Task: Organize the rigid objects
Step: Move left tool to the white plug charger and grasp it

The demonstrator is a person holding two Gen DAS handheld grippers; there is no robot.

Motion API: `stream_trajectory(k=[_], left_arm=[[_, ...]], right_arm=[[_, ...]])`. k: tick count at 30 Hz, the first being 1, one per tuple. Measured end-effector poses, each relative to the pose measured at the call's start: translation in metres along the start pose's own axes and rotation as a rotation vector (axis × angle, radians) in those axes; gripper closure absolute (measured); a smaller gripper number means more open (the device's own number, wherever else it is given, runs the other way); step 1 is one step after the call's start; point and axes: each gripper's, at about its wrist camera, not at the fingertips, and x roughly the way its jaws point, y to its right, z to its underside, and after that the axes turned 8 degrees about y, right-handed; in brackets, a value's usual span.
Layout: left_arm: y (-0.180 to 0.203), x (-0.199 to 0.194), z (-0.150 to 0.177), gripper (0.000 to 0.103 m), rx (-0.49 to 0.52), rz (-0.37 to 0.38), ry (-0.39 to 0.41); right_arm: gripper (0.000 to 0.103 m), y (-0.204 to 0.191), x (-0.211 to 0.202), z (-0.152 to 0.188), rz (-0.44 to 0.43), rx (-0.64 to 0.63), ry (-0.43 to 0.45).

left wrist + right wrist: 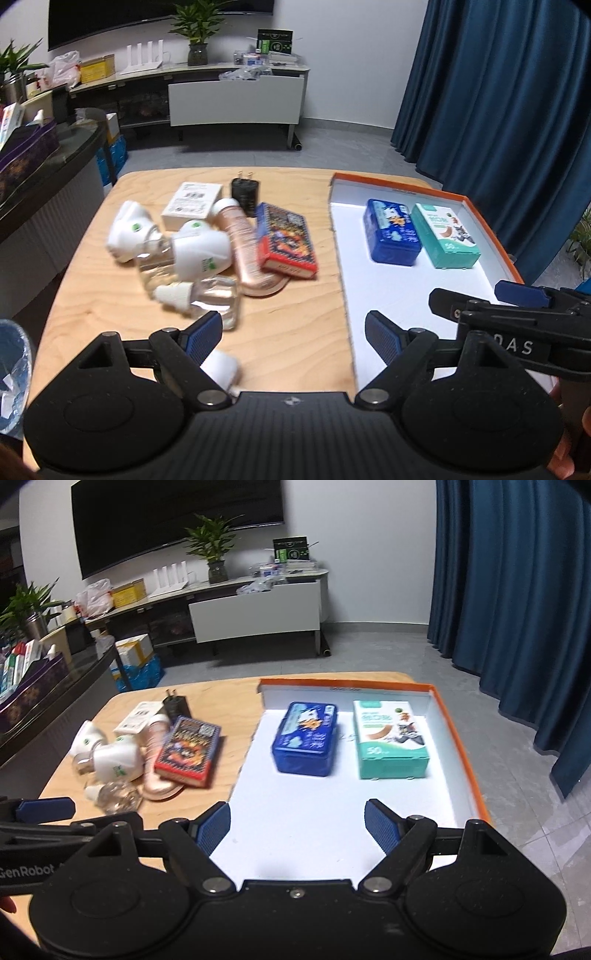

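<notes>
So my left gripper [293, 338] is spread wide with nothing in it, hanging over the near edge of the wooden table [295, 354], and my right gripper [297, 825] is just as wide and bare over the near end of the orange-rimmed tray [460, 738]. In the tray, a blue tin [304, 738] sits left of a teal box [391, 740]. The clutter's on the left: white plug-in diffusers [201, 251], a pink tube [245, 251], a red card box [288, 242], a black charger [244, 194].

I count two boxes in my tray [458, 738]: blue tin [304, 738], teal carton [391, 738]. Far left, two white plug-in diffusers [201, 251], one red box [288, 240].
</notes>
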Motion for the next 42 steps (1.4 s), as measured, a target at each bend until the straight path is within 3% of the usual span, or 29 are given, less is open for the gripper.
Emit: stream_trajectory(k=[12,24,37,40,42], left_arm=[[-0.038,-0.011,0.024,0.016,-0.031,-0.022,-0.011],[-0.059,0.014,0.046,0.016,-0.017,-0.030,-0.056],[-0.060,0.024,0.055,0.013,0.076,0.069,0.004],[-0.063,0.024,0.055,0.017,0.067,0.091,0.018],[-0.063,0.024,0.055,0.027,0.077,0.093,0.030]], right_arm=[[0.009,-0.020,-0.003,0.012,-0.064,-0.030,-0.027],[0.009,-0.028,0.001,0.022,-0.112,-0.036,-0.053],[0.009,-0.028,0.013,0.025,-0.125,-0.013,-0.084],[0.009,-0.029,0.014,0.026,-0.126,-0.014,-0.088],[0.009,-0.029,0.014,0.026,-0.127,-0.012,-0.090]])
